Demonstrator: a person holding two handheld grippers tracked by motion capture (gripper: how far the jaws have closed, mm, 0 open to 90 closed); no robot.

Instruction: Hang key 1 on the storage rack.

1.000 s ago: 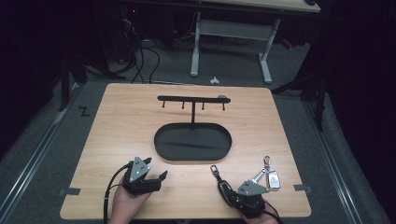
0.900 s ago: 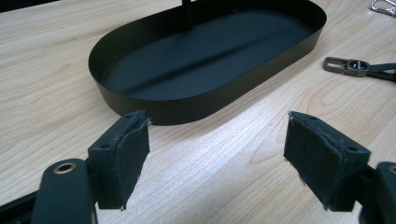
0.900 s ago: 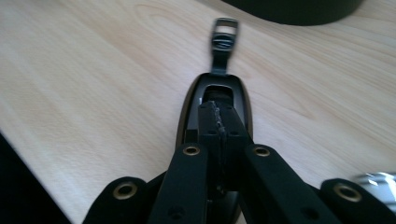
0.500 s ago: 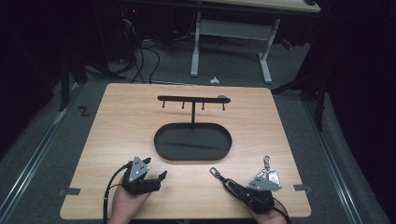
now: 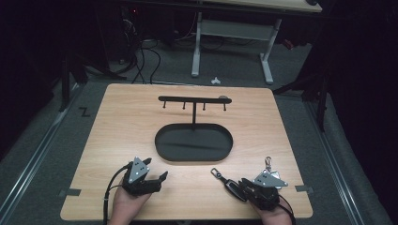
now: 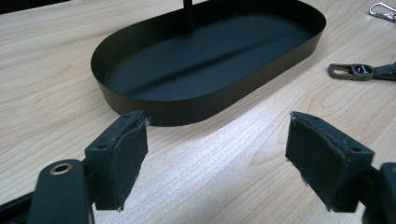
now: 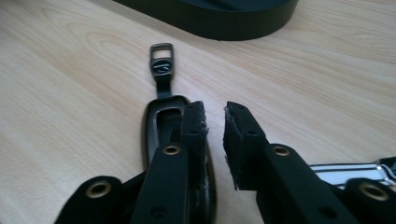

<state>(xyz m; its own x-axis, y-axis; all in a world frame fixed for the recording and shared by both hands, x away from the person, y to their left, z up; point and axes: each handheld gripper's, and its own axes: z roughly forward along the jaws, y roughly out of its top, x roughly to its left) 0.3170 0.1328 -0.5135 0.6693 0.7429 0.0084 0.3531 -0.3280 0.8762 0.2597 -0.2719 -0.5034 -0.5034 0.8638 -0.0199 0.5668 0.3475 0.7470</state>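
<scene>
- Right gripper view: key fob (image 7: 161, 126) lies flat just left of the right gripper (image 7: 215, 123), long axis toward the tray (image 7: 224, 23).
- Jaws narrowly apart, just been opening, nothing between them; the right hand is nearer than the left.

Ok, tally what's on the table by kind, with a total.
Black oval tray with hook rack: 1
Black key fob on a strap: 1
Silver clip keyring: 1
Handheld grippers: 2, left gripper, right gripper
Total: 5

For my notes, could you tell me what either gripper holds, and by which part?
Nothing. The right gripper has just been opening beside the key fob on the table; the left gripper is open.
</scene>
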